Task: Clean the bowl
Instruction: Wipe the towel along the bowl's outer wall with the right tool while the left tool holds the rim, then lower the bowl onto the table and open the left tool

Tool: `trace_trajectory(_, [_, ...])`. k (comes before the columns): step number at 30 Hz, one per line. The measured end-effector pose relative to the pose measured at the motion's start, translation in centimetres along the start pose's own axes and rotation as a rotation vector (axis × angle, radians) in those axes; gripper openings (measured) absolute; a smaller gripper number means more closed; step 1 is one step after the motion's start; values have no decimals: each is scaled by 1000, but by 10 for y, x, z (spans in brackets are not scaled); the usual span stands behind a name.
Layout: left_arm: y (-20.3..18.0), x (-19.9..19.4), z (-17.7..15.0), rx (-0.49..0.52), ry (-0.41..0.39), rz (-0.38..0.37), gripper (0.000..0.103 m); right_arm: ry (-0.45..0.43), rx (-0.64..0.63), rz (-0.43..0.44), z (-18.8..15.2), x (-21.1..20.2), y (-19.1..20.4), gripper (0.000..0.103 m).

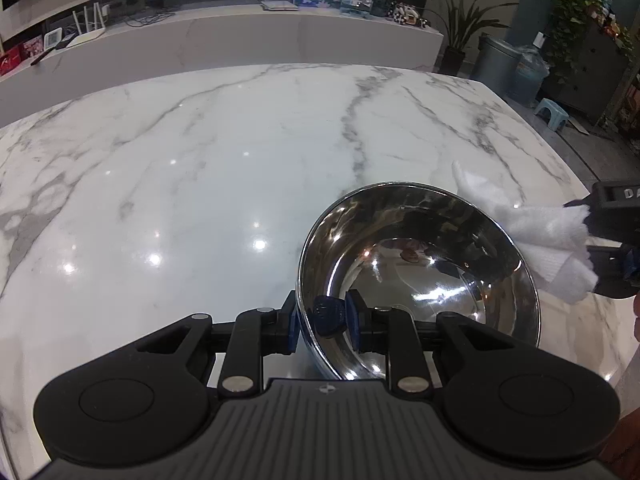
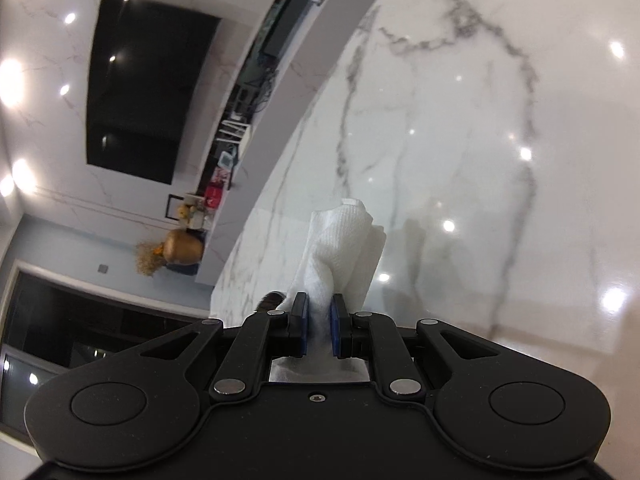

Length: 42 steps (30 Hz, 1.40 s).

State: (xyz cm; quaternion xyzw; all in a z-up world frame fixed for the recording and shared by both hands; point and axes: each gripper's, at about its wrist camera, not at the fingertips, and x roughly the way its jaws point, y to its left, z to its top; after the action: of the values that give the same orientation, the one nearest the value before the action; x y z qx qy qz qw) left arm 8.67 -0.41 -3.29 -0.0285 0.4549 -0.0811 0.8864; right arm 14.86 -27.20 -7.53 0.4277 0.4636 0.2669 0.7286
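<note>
A shiny steel bowl [image 1: 420, 276] is tilted up on the marble table [image 1: 208, 168] at the lower right of the left wrist view. My left gripper [image 1: 326, 322] is shut on the bowl's near rim, one finger inside and one outside. My right gripper [image 1: 600, 236] comes in from the right edge, shut on a white paper towel [image 1: 544, 236] that hangs just beyond the bowl's right rim. In the right wrist view the right gripper [image 2: 319, 320] pinches the bunched towel [image 2: 340, 252] over the marble table [image 2: 480, 160]. The bowl is out of that view.
A long white counter [image 1: 240, 36] with small items runs behind the table. A grey bin [image 1: 498, 62], water jug, plants and a blue stool [image 1: 554, 112] stand past the table's far right corner. A dark TV [image 2: 140, 88] hangs on the wall.
</note>
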Motion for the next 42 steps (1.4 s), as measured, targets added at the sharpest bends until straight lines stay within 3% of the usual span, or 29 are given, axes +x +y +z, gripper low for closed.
trace_trajectory(8, [4,1,1,-47,-9,21,28,70,2,-101,-13,10,-10,11])
trace_trajectory(12, [9,-1,0,-97,4,31,30,110,-17,-109,-20,17,-7,11])
trace_trajectory(18, [8,-3,-8,-112,58,23,41,122,-34,-113,-22,20,-3,11])
trace_trajectory(29, [6,-6,-9,-87,51,43,36,145,-56,-133,-22,27,2,11])
trace_trajectory(32, [9,-5,-7,-90,42,41,32,112,-55,-101,-19,20,4,11])
trace_trajectory(38, [8,0,-2,-63,22,22,31,4,-8,68,-7,-5,4,11])
trace_trajectory(42, [3,3,0,-43,13,3,31,14,-9,55,-6,-5,2,11])
